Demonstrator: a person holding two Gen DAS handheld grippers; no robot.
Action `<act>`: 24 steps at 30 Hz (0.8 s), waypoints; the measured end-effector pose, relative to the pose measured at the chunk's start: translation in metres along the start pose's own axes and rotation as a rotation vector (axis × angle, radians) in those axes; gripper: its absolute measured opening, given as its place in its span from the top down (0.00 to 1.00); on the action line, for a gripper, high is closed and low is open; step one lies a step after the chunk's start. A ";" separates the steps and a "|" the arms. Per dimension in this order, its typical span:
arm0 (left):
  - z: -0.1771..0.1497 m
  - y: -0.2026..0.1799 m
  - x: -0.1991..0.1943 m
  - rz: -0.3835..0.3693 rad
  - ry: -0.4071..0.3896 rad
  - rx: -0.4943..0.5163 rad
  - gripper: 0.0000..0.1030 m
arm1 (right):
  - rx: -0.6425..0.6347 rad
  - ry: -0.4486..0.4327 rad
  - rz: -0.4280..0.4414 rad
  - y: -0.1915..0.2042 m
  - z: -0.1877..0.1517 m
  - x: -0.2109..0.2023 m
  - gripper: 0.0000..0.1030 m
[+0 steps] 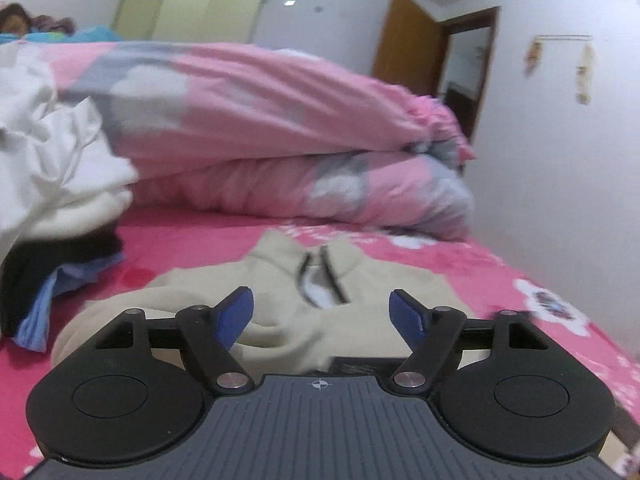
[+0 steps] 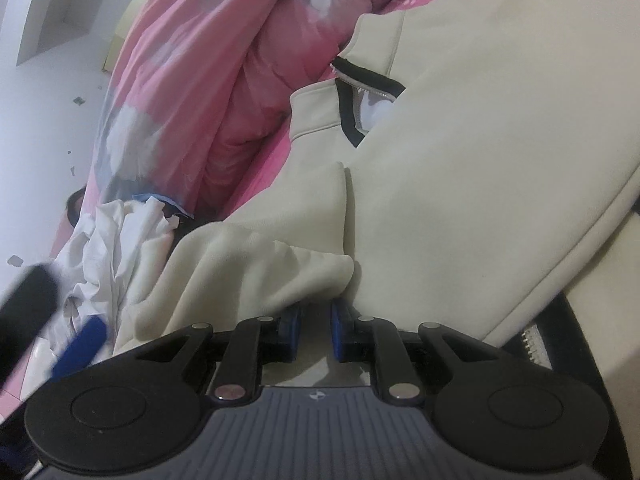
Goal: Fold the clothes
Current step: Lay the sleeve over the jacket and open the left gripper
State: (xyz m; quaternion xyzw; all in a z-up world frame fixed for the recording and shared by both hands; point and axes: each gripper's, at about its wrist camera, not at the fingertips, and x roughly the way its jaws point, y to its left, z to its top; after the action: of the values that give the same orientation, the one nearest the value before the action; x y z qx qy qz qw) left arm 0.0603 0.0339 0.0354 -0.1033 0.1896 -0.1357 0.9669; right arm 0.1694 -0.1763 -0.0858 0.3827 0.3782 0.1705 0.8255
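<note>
Two tools flank the beige top [image 1: 224, 304] lying collar-away on the bed [image 1: 460, 264]: right tool [image 2: 314, 330] nearly closed at a sleeve fold, contact unclear; left tool [image 1: 322, 316] spread, hovering.

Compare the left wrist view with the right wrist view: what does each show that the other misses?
Left wrist only: the open left gripper above the beige sweatshirt, a wooden door, a green wardrobe, black and blue clothes.

Right wrist only: the right gripper, fingers nearly closed at a bunched fold of the sweatshirt; grip unclear.

Both: the sweatshirt's zip collar, pink quilt, white garment pile.
</note>
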 end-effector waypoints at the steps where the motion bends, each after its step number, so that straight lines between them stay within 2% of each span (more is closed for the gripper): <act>1: 0.001 -0.002 -0.003 -0.025 0.011 -0.006 0.27 | -0.001 0.000 -0.001 0.000 0.000 0.000 0.85; 4: 0.003 -0.006 -0.010 -0.087 0.060 -0.053 0.27 | -0.003 -0.002 -0.003 0.001 -0.001 0.001 0.85; 8: 0.001 -0.002 -0.016 -0.161 0.088 -0.140 0.27 | -0.006 -0.003 -0.003 0.001 -0.001 0.000 0.85; 20: -0.003 0.002 -0.014 -0.309 0.168 -0.306 0.28 | -0.003 -0.003 -0.001 0.000 -0.002 0.000 0.85; 24: -0.006 0.003 -0.011 -0.334 0.187 -0.349 0.27 | -0.002 -0.003 0.000 0.000 -0.002 0.001 0.85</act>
State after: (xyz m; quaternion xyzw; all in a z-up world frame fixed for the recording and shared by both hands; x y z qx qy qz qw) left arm 0.0492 0.0394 0.0324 -0.2855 0.2791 -0.2677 0.8769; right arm 0.1685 -0.1751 -0.0871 0.3822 0.3770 0.1701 0.8263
